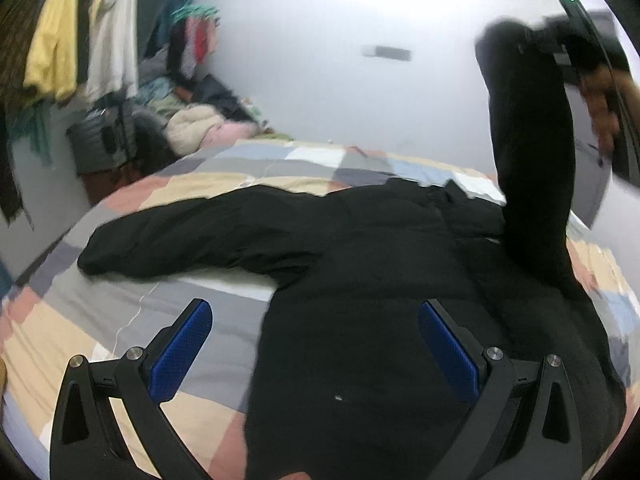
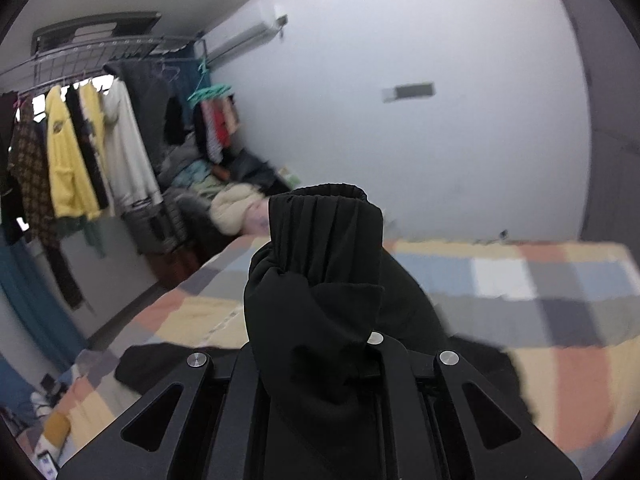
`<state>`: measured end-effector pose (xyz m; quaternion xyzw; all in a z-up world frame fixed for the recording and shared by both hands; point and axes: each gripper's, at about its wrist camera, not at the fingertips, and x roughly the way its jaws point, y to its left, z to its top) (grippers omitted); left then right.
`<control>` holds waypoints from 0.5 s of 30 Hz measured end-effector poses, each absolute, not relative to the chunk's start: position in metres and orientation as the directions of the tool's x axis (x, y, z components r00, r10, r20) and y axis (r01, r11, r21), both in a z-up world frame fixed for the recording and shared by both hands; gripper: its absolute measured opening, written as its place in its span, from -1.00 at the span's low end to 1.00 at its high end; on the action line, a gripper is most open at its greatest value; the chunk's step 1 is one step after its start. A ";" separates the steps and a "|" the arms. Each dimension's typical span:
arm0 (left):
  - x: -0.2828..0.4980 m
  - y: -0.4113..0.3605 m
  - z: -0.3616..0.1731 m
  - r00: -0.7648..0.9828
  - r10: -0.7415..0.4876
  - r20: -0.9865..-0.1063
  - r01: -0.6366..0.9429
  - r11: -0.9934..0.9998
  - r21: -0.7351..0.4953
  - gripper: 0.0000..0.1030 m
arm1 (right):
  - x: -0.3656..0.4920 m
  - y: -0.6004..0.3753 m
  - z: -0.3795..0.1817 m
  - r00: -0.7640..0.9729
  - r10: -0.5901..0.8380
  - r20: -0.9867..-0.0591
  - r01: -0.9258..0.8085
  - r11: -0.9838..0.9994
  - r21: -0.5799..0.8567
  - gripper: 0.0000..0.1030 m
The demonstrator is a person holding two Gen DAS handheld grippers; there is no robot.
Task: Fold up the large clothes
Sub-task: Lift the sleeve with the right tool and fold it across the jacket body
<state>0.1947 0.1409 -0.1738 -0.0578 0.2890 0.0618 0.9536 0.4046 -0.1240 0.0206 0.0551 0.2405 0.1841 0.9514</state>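
A large black jacket [image 1: 360,272] lies spread on the bed, body toward me, its left sleeve [image 1: 192,232] stretched flat to the left. My left gripper [image 1: 316,340] is open, blue pads wide apart, just above the jacket's lower left edge. The right sleeve [image 1: 528,152] is lifted high at the right, its cuff held in my right gripper [image 1: 560,40]. In the right wrist view the right gripper [image 2: 320,344] is shut on the bunched black sleeve cuff [image 2: 320,264], which hides the fingertips.
The bed has a patchwork quilt [image 1: 120,320] in peach, grey, blue and white. A rack of hanging clothes [image 2: 80,152] stands at the left, with a pile of clothes [image 2: 236,208] and a suitcase [image 1: 100,140] beside the bed. A white wall is behind.
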 end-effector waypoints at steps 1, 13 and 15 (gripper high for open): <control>0.197 0.149 -0.178 0.820 0.079 -0.567 -0.164 0.981 -0.100 1.00 | 0.410 -0.109 0.008 0.804 0.388 -0.450 -0.335 0.921 0.198 -0.84; 0.221 0.170 -0.211 0.792 0.078 -0.605 -0.188 0.975 -0.120 1.00 | 0.436 0.001 -0.147 0.659 0.421 -0.623 -0.434 0.890 0.142 -0.79; 0.226 0.168 -0.216 0.787 0.059 -0.614 -0.171 0.977 -0.127 1.00 | 0.435 0.009 -0.170 0.640 0.402 -0.655 -0.438 0.891 0.119 -0.79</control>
